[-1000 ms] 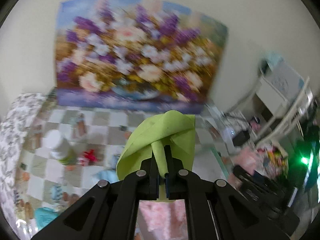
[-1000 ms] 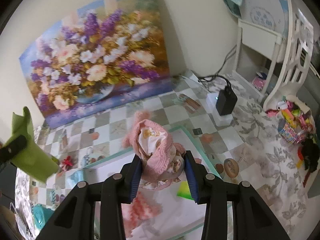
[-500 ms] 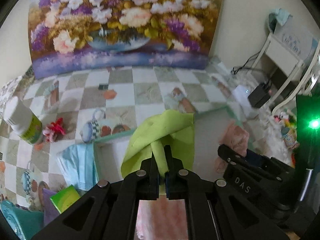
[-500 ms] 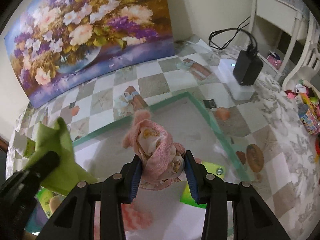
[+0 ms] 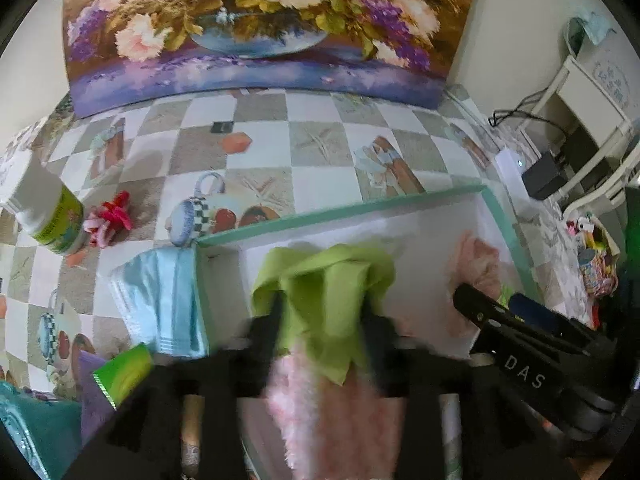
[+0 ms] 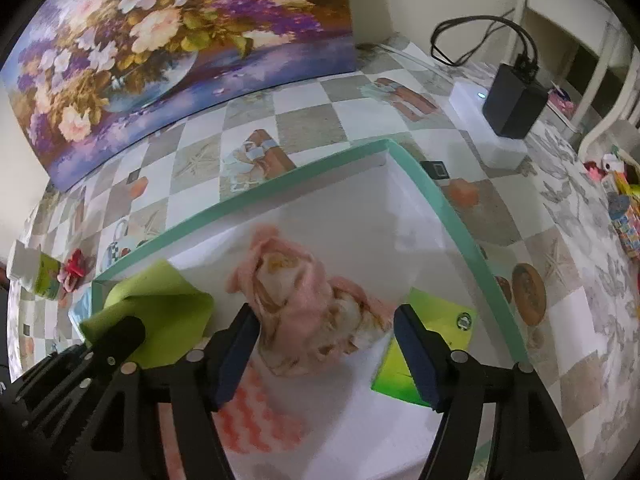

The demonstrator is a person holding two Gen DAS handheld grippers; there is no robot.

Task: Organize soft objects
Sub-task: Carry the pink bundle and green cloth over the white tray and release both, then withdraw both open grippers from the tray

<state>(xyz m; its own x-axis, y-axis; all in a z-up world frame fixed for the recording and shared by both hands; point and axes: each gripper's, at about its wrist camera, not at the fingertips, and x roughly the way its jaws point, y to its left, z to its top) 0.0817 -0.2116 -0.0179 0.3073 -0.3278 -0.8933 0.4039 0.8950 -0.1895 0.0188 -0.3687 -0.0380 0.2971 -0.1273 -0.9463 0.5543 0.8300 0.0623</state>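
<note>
A flower painting (image 5: 256, 20) leans against the wall — a green-labelled bottle (image 5: 48, 216) stands on the checkered tablecloth (image 5: 320, 148).

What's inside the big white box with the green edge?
Inside the box: a green cloth, a pink floral cloth, a pink wavy cloth and a green packet. What's beneath them is hidden.

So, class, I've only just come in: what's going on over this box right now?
A person is sorting soft things into a white box with a teal rim, one tool in each hand. The left tool has just been opening, with a green cloth between its jaws. The right tool has also just been opening, and a pink cloth bundle sits loosely between its spread jaws. Both pieces are over the box's floor, being let go. A folded blue towel lies just outside the box.
</note>
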